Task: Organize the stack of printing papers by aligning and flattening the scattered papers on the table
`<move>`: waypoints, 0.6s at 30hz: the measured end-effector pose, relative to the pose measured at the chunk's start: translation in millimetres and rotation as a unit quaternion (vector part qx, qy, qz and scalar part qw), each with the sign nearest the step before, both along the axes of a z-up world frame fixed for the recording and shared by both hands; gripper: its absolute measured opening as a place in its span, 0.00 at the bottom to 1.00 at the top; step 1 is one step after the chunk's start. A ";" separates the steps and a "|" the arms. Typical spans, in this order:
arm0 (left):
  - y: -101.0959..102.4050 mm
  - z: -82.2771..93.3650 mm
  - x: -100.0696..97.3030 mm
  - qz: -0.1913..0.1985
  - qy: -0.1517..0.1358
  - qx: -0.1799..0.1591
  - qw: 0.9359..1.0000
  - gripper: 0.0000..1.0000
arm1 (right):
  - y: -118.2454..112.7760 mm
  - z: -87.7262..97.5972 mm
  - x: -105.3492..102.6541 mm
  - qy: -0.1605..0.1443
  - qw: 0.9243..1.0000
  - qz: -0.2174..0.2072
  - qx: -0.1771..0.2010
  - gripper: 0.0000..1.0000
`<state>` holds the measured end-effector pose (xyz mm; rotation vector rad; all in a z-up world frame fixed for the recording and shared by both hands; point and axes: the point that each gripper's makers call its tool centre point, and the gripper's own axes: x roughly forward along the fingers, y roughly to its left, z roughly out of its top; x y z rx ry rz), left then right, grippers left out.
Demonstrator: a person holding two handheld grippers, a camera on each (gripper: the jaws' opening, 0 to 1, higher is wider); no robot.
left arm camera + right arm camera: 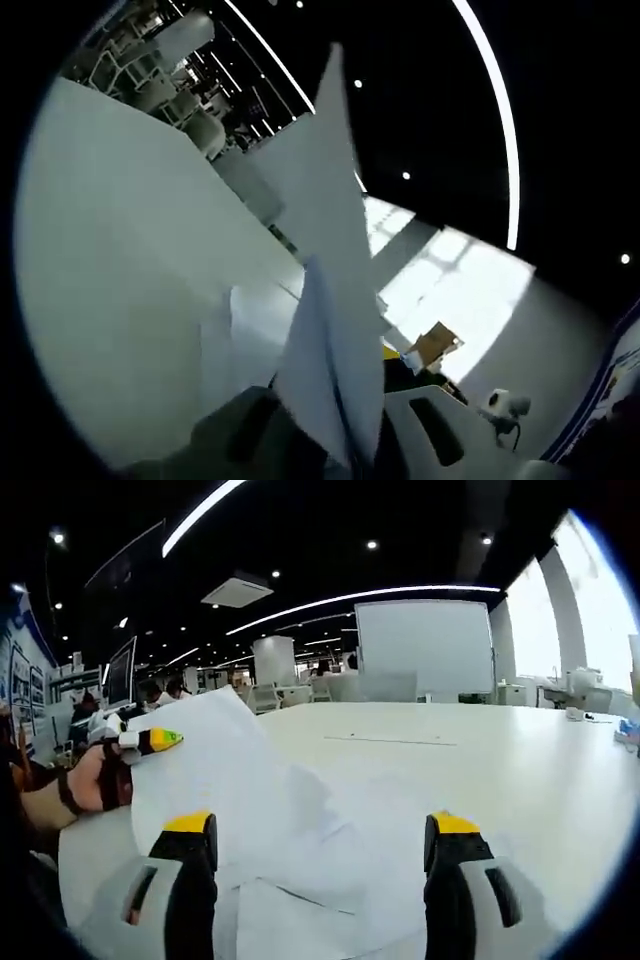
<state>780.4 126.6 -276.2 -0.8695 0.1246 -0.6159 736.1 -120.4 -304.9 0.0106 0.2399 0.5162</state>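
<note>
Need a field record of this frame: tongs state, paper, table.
left tongs: shut on a white printing paper sheet, lifted edge-on
right tongs: open, hovering over loose white sheets
lifted sheet in right gripper view, held at its left edge by the left tongs, person's hand behind
large white table: sheets lie overlapping, unaligned

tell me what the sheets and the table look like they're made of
Sheets: thin matte white paper, judging by how one bends and lifts where the left gripper pinches it. Table: a smooth pale top with a soft sheen, probably laminate, though the look leaves it open.
</note>
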 end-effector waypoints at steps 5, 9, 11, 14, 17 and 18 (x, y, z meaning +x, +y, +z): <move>0.4 3.4 -0.6 0.000 -0.009 -0.001 1.000 0.07 | -1.7 1.5 -3.2 -0.018 0.999 -0.009 -0.030 0.80; 1.6 4.6 -0.2 0.000 -0.011 -0.003 1.000 0.07 | -2.4 0.0 -4.1 -0.017 0.999 -0.010 -0.039 0.79; 2.5 4.9 0.2 0.001 -0.012 -0.004 1.000 0.07 | -2.6 -0.8 -3.9 -0.015 0.999 -0.011 -0.037 0.79; 1.9 6.0 -0.8 0.000 -0.014 -0.005 1.000 0.07 | -1.7 -2.9 -3.5 -0.011 0.999 -0.011 -0.037 0.79; 2.3 8.0 -1.6 0.001 -0.019 -0.005 1.000 0.06 | -1.4 -4.3 -3.1 -0.011 0.999 -0.011 -0.043 0.79; 2.5 8.8 -2.0 0.001 -0.020 -0.005 1.000 0.06 | -1.3 -4.3 -3.0 -0.011 0.999 -0.010 -0.043 0.79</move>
